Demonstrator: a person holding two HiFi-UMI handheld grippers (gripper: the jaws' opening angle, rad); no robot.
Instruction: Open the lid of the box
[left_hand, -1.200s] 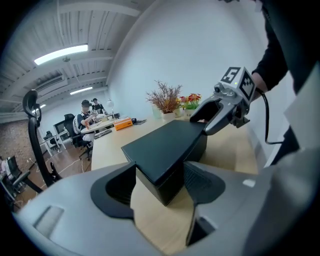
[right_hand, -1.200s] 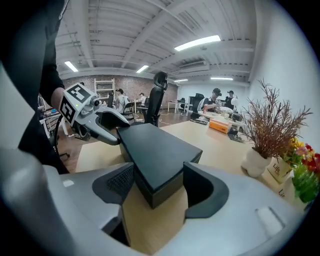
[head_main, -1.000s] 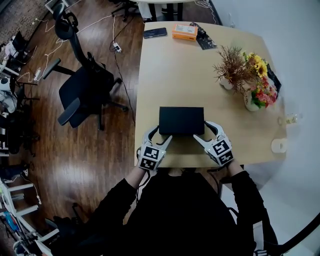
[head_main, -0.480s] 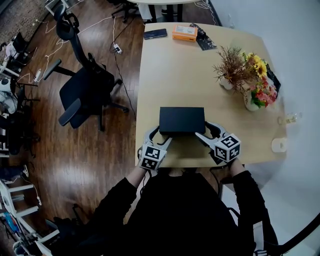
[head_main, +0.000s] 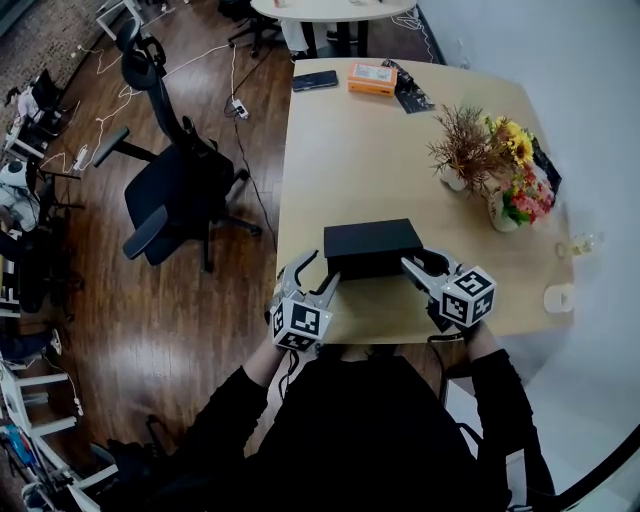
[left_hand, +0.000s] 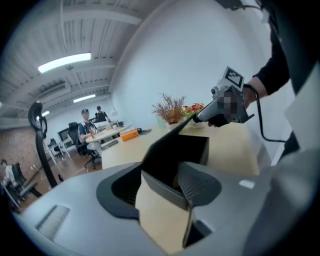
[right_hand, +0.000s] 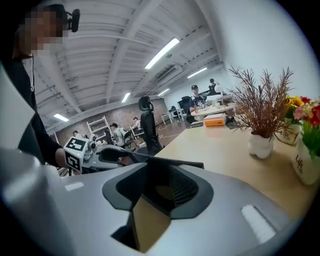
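A black box (head_main: 372, 245) sits on the pale wooden table (head_main: 350, 150) near its front edge. My right gripper (head_main: 425, 262) is at the box's right end, jaws closing, pinched on the edge of the lid (right_hand: 170, 162). In the left gripper view the lid (left_hand: 165, 145) tilts up on that side, showing the dark inside. My left gripper (head_main: 320, 270) straddles the box's near-left corner (left_hand: 165, 187). Its jaws are closing, and a gap still shows beside the left finger. The right gripper view shows the left gripper (right_hand: 115, 156) at the lid's far end.
Two vases of flowers (head_main: 515, 195) and a dried plant (head_main: 462, 140) stand at the table's right. An orange box (head_main: 372, 77) and a phone (head_main: 314, 80) lie at the far end. A tape roll (head_main: 557, 297) sits by the right edge. An office chair (head_main: 165, 190) stands left of the table.
My right gripper rolled over and closed on the lid's right edge. The lid has tipped up on that side. My left gripper's jaws narrowed slightly at the near-left corner.
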